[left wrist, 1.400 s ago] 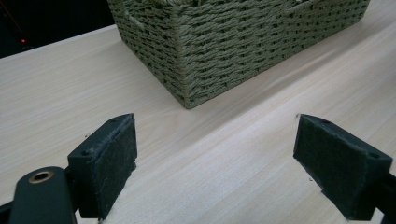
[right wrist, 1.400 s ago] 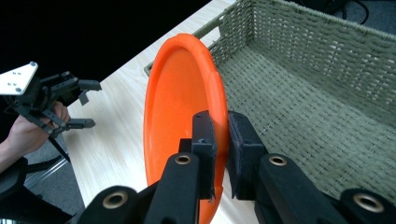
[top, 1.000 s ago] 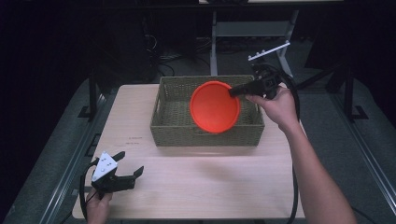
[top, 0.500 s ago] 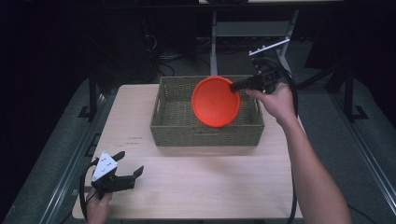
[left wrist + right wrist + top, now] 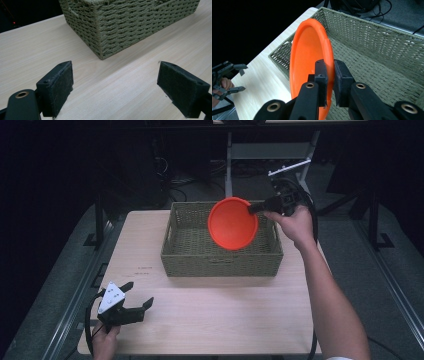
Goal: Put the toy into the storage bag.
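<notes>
Above the woven basket (image 5: 220,255), the orange plate (image 5: 232,223) hangs on edge — rim pinched between the right gripper (image 5: 330,71)'s closed jaws.

Orange plate (image 5: 308,57): smooth plastic, slight gloss. Basket (image 5: 220,257): coarse woven olive fibre, rough, matt. Desk (image 5: 30,50): pale wood-grain, smooth, low sheen. Hand-held gripper (image 5: 120,86) pads (image 5: 61,85): dark, fuzzy, felt-like; its body matt black plastic.

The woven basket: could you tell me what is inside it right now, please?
Over the woven basket, the right gripper holds an orange plate on edge by its rim. The visible basket floor is bare weave; the plate hides the part behind it.
</notes>
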Available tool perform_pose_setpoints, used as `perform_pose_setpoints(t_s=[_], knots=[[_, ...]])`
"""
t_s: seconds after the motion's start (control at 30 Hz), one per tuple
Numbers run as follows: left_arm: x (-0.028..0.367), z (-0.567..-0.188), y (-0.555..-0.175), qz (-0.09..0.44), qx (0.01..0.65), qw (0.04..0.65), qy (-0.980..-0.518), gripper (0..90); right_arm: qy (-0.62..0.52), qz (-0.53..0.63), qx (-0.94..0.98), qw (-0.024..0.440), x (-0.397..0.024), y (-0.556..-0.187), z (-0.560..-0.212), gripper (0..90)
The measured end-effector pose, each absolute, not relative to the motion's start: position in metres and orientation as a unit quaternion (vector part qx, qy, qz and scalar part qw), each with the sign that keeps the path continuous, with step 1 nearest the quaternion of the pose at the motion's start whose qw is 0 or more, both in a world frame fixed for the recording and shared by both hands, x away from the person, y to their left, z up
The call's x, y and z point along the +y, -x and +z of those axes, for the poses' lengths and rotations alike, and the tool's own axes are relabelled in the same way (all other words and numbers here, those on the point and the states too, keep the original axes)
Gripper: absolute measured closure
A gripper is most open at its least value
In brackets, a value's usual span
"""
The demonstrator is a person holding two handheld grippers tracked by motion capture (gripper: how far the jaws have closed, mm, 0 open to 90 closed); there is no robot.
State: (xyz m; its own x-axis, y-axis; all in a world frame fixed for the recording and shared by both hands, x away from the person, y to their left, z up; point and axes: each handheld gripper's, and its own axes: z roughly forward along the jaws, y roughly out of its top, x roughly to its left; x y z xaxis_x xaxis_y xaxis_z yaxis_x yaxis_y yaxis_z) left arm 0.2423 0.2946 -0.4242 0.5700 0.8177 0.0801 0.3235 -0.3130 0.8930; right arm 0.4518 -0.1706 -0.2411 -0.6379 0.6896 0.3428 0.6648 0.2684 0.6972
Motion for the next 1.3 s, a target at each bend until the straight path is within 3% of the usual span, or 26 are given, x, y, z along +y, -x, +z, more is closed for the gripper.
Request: perform_pose_setpoints(t_s=[1.3], knots=[[0.294,-0.424,-0.244,0.277,0.365,0.442,-0.771,12.9,-0.498,0.401,0.768,0.003,-0.183,-0.499,-0.290,82.0]])
